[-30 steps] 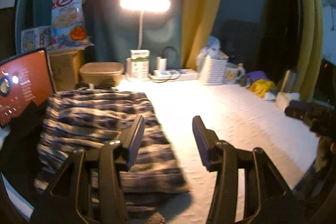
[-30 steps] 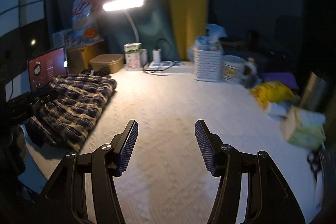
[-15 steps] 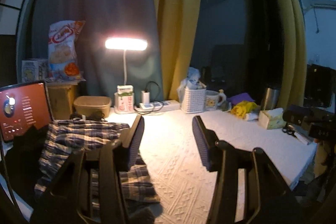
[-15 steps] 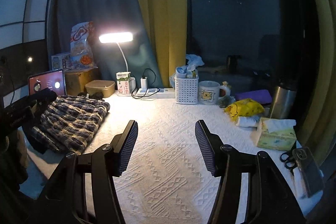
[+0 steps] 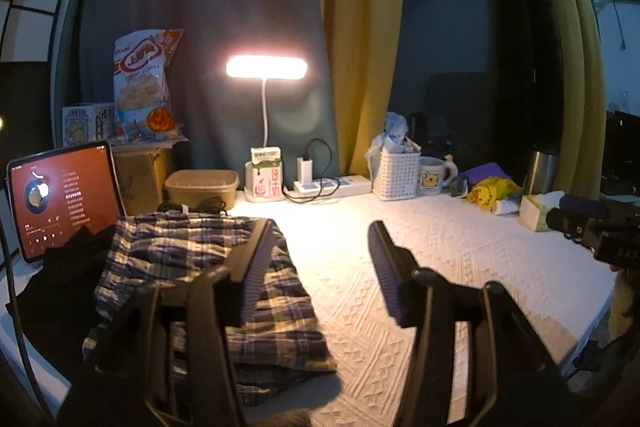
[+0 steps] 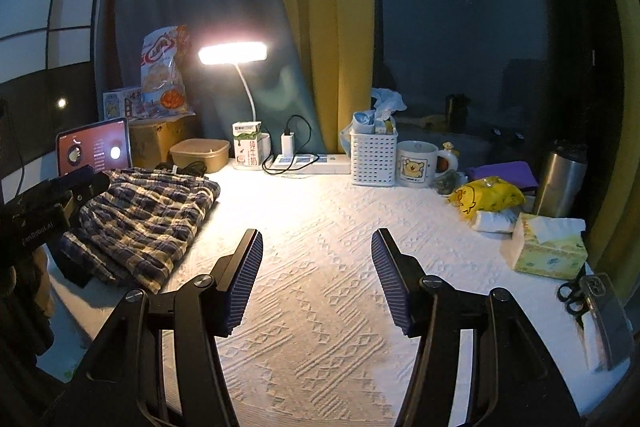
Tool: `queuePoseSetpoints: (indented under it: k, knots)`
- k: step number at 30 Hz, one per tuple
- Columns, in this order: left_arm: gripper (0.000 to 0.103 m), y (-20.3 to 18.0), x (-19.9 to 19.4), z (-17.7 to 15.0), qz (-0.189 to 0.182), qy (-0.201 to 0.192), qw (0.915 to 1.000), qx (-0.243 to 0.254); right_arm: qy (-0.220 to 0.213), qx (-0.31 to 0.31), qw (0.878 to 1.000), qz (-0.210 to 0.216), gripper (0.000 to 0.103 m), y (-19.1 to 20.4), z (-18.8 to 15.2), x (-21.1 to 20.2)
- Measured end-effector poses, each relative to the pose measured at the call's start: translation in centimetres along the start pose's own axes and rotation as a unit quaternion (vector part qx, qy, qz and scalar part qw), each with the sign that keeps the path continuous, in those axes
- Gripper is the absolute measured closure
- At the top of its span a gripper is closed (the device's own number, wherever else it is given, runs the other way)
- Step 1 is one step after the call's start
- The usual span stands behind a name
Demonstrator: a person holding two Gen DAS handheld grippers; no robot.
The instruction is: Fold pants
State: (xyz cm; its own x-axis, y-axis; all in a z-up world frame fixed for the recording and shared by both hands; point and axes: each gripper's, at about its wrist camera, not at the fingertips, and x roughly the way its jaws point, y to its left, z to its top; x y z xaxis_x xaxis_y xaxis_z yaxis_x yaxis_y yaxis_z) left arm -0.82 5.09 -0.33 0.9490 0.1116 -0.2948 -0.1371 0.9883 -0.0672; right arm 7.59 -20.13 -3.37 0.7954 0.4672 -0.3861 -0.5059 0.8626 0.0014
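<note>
Sitting folded at left of frame, the plaid pants (image 6: 144,211) lay untouched; left gripper (image 5: 320,259) was spreading wider, right gripper (image 6: 316,267) gaped, both empty.

Soft plaid cloth pants (image 6: 144,211) lie left of the tongs on a matt, embossed white tablecloth (image 6: 320,291), a brushed-metal flask (image 6: 560,183) far right.

1 pants (image 6: 144,215) – 1 lamp (image 6: 232,53), 1 mug (image 6: 416,165).

- pants (image 5: 192,267) lie folded on the table (image 5: 400,267), left of the left gripper (image 5: 316,267) — partly behind its left finger;
- lamp (image 5: 266,69) and basket (image 5: 398,175) stand beyond; right gripper (image 6: 316,275) over bare cloth.
</note>
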Motion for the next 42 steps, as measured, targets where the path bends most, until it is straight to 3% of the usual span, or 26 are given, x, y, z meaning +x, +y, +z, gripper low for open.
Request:
queuePoseSetpoints:
  k: [1,2,4,42]
  knots:
    - [0.028,0.2,0.0,-0.1,-0.005,0.003,1.0000,-0.004,0.001,-0.001,1.000,0.001,0.043,0.1,0.0,0.1]
    - [0.020,0.5,0.0,-0.2,-0.014,0.004,0.9998,-0.011,0.003,-0.002,1.000,0.002,0.043,0.3,-0.1,0.2]
    - [0.018,0.8,-0.1,-0.4,-0.024,0.001,0.9996,-0.018,0.005,-0.003,1.000,0.003,0.043,0.5,-0.2,0.5]
    - [0.017,1.1,-0.7,-0.8,-0.003,-0.007,0.9996,-0.028,0.010,-0.008,1.000,0.000,0.043,1.5,-0.6,1.3]
